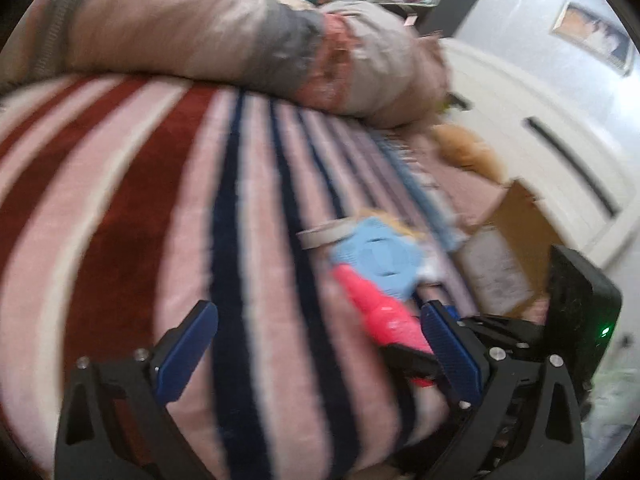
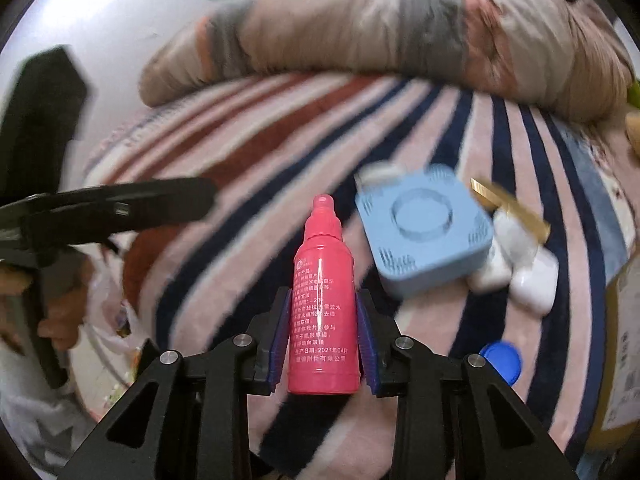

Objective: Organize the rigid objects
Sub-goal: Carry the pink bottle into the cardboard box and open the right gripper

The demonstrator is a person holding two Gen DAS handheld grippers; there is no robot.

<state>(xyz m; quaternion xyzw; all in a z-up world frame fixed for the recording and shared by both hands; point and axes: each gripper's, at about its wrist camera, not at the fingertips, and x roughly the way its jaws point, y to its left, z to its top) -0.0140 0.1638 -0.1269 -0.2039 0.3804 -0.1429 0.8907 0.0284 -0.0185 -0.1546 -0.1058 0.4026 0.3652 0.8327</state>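
- Pink plastic is what the right tool (image 2: 324, 344) is clamped on: a small spray bottle (image 2: 325, 300), gripped low on its body by both blue pads (image 2: 366, 344), nozzle pointing forward and away from the wrist camera.
- Gripping near the base leaves the printed label and nozzle free, and probably keeps the light bottle from pivoting as it is carried.
- Held above the striped blanket (image 2: 248, 208) of the bed, the bottle is lifted clear of the fabric, as far as the blur lets one judge.
- Just beyond it lies a blue square box (image 2: 424, 236) with vent slots and a round recess, and touching its far side are white cases (image 2: 532, 276) and a gold strip (image 2: 508, 208); a blue cap (image 2: 502, 362) sits apart, nearer the tool.
- These small hard items are clustered together on the bed, so this looks like the gathering spot, with a cardboard box (image 1: 516, 236) near the bed's edge as a likely container.
- Left tool (image 1: 316, 344) hangs with its fingers wide apart and nothing between them, over the blanket beside the bottle, seemingly free for the next pick.
- A rolled quilt (image 1: 240, 40) lies across the far side of the bed, well apart from the items.
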